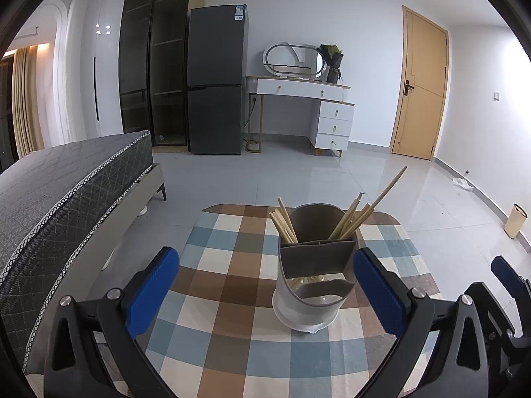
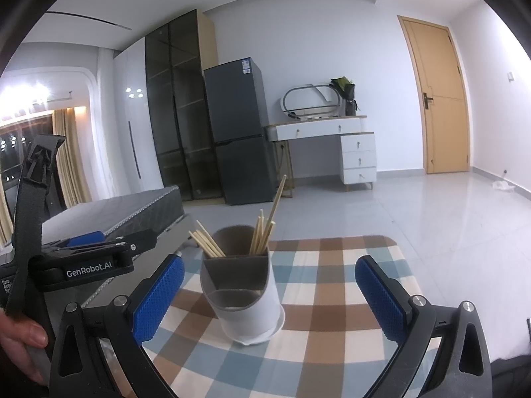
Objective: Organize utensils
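Left tool (image 1: 265, 293) spread, right tool (image 2: 269, 293) spread

One marking reads clearly: "GenRobot.AI" in white letters on the black body of the left gripper (image 2: 83, 242), seen in the right wrist view near the left edge of the frame. Just left of it, on the same black body, sits a small white label with a few lines of print — too small and cut off to make out. The fridge (image 1: 215, 79) carries a white sticker at its top right corner, visible in both views — its print is too small to read. Nothing else bears legible text.
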The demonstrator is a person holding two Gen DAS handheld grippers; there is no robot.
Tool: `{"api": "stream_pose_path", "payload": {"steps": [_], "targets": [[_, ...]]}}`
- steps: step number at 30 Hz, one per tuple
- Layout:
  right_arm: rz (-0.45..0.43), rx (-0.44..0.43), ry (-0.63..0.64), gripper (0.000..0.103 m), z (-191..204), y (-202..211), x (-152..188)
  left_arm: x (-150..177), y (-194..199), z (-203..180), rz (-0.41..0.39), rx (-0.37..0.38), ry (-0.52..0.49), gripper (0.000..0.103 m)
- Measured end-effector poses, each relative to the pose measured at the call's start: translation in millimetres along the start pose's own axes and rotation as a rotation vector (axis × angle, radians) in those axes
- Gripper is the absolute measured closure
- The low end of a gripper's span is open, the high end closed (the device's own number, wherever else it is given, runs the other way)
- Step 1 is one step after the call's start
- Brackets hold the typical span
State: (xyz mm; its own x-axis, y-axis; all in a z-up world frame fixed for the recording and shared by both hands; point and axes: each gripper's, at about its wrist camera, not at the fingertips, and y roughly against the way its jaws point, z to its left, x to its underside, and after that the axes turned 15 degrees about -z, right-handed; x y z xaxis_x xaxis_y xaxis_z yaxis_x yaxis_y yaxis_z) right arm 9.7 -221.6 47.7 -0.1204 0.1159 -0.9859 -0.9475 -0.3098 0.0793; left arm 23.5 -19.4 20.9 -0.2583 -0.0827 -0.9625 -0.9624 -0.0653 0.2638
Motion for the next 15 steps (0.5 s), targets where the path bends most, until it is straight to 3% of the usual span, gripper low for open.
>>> {"api": "stream_pose_path", "payload": {"steps": [15], "targets": [[0.012,0.008,-0.004,0.0,-1.1,-4.1,4.9,0.6,0.3,0.7,0.001,0.0,0.007,0.001]]}}
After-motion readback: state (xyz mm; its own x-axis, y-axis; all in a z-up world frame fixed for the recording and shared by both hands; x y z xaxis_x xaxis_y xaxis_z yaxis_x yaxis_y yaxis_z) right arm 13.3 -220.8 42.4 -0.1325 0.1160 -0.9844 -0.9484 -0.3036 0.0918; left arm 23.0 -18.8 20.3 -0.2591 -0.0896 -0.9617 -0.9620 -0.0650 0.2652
